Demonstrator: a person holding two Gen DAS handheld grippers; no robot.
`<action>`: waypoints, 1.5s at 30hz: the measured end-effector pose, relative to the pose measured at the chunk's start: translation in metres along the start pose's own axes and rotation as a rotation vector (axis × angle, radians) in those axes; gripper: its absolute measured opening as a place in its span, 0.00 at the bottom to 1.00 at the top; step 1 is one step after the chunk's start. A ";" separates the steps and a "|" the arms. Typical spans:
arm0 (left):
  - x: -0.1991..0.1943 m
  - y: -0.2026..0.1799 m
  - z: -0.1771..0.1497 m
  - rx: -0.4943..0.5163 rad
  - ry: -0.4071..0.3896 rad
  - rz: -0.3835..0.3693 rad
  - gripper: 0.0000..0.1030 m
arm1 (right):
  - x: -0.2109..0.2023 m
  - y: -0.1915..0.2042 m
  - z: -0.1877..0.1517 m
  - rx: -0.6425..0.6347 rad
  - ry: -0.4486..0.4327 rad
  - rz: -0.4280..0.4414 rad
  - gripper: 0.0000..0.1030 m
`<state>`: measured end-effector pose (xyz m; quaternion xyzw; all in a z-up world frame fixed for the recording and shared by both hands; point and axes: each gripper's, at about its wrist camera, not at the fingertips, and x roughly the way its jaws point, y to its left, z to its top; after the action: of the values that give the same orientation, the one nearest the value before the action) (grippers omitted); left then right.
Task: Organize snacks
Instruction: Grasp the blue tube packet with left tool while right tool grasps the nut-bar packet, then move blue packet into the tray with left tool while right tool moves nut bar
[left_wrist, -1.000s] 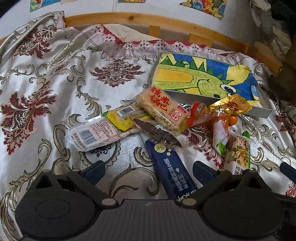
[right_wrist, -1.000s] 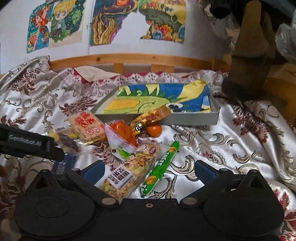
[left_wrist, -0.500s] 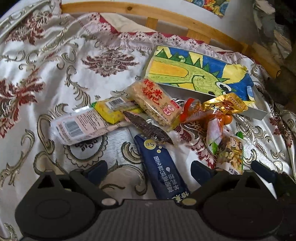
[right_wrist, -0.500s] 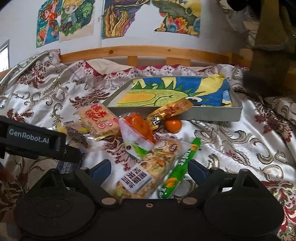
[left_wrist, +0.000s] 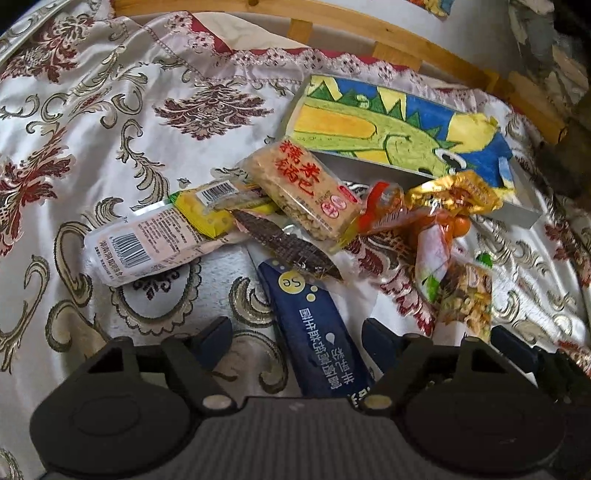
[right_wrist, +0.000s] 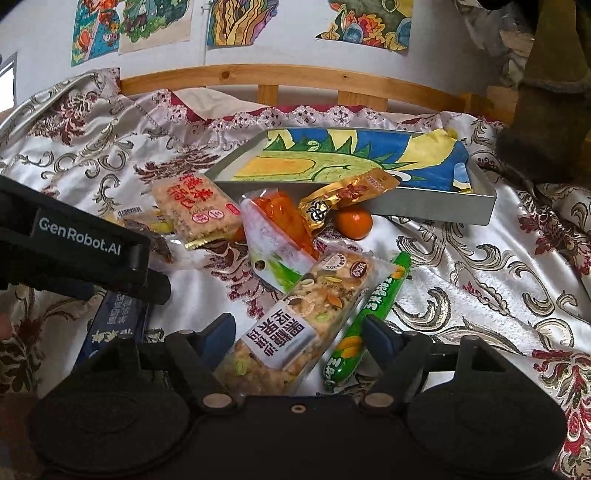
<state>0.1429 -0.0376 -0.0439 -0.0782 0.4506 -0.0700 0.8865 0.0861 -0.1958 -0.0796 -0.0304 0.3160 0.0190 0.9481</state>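
both grippers hang low over the snack pile with their fingers spread apart and nothing gripped. left gripper (left_wrist: 297, 332) straddles the near end of the dark blue packet (left_wrist: 317, 339), which lies flat on the patterned satin cloth (left_wrist: 92, 110) between its two finger tips; whether either tip touches the wrapper is hard to judge from here. right gripper (right_wrist: 299, 328) frames the near end of the nut-and-seed bar (right_wrist: 306, 317), and the green sausage stick (right_wrist: 369, 317) lies just beside that bar, close to the right-hand finger.

beyond the blue packet a thin dark brown snack (left_wrist: 288, 243) lies across its far end. left of that sit a pink-white packet with a barcode (left_wrist: 147, 243) and a yellow packet (left_wrist: 207, 214). the rice cracker pack with red characters (left_wrist: 306, 192) leans on the pile just before the grey tray (right_wrist: 436, 206), whose floor is lined with a dinosaur drawing (right_wrist: 351, 158). a gold wrapper (right_wrist: 351, 195) rests on the tray's front wall, with a small orange fruit (right_wrist: 353, 223) under it and an orange-filled pouch (right_wrist: 277, 229) beside.
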 end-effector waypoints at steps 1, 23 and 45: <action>0.001 -0.001 0.000 0.013 0.004 0.006 0.78 | 0.001 -0.002 0.000 0.013 0.011 0.003 0.77; -0.017 0.001 -0.010 0.025 0.046 -0.031 0.34 | -0.036 -0.008 -0.003 0.049 0.046 0.075 0.47; -0.003 0.002 -0.013 0.032 0.072 -0.045 0.42 | -0.020 0.004 -0.010 0.044 0.056 0.114 0.68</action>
<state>0.1308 -0.0359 -0.0491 -0.0718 0.4791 -0.1000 0.8691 0.0645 -0.1927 -0.0757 0.0078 0.3438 0.0650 0.9367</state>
